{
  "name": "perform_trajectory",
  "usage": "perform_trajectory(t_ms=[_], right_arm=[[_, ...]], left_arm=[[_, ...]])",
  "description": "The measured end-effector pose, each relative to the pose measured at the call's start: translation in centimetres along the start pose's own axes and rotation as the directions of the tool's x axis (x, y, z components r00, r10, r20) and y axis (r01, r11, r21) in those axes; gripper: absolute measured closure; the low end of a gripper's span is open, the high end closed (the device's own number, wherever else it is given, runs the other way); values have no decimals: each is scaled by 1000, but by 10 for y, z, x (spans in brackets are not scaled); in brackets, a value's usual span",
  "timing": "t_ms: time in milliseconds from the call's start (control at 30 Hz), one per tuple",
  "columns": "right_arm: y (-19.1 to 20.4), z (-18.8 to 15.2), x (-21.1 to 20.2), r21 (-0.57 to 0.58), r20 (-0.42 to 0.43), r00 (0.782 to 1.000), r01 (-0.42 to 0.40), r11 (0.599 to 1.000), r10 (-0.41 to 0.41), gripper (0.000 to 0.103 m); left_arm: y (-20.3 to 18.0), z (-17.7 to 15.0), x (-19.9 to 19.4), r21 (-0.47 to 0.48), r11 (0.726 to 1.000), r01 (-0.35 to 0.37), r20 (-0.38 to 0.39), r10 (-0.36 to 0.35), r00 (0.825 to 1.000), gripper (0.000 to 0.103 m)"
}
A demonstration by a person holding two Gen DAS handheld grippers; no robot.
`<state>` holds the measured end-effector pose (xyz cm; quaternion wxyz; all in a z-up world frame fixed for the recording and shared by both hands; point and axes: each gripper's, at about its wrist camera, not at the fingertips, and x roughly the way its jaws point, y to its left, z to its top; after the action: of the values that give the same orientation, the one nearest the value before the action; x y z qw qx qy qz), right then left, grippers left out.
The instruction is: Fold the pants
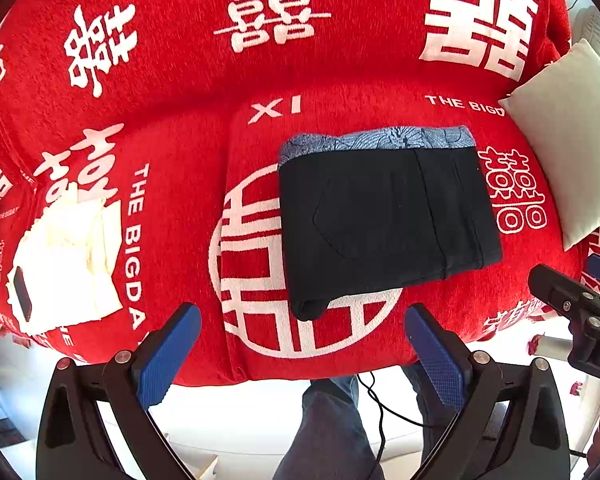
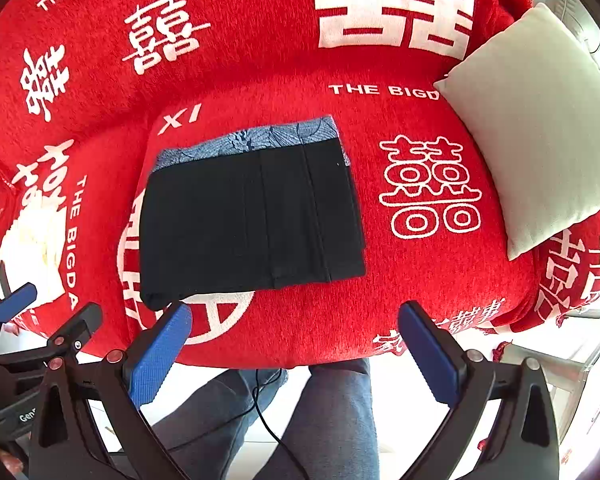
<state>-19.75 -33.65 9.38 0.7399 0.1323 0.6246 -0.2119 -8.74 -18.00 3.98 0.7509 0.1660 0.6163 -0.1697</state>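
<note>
Lying folded into a dark rectangle, pants (image 1: 384, 220) face both claws spread, empty

- The pants (image 1: 384, 220) (image 2: 248, 220) are dark, nearly black, and folded into a compact, flat rectangle
- A blue patterned lining shows as a band along the far edge
- A back pocket outline and vertical seams face up
- The near left corner shows thick rolled layers
- They lie flat on the seat, over a white circular emblem
</note>
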Motion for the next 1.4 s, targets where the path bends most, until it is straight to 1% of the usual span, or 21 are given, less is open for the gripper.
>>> perform_trajectory(t_ms=[100, 233, 367, 633, 933, 1400], right_arm=[[0, 2, -3, 8, 0, 1000, 0, 1000, 0, 0], [-3, 6, -5, -26, 5, 1000, 12, 1000, -12, 0], [-8, 6, -8, -53, 0, 1000, 21, 998, -21, 0], [-19, 3, -6, -90, -21, 1000, 4, 996, -6, 0], [-21, 6, -8, -104, -14, 1000, -6, 995, 5, 0], [-17, 7, -8, -112, -11, 1000, -12, 994, 11, 0]], left_arm=[[0, 1, -6, -12, 1000, -6, 8, 6, 1000, 1], [-7, 2, -12, -23, 999, -30, 21, 31, 999, 1], [-17, 0, -14, -38, 999, -24, 8, 24, 1000, 1], [-22, -2, -16, -72, 995, -69, -3, 69, 998, 1], [-27, -2, -20, -71, 994, -88, 1, 88, 996, 1], [-26, -3, -21, -74, 993, -97, 3, 97, 995, 1]])
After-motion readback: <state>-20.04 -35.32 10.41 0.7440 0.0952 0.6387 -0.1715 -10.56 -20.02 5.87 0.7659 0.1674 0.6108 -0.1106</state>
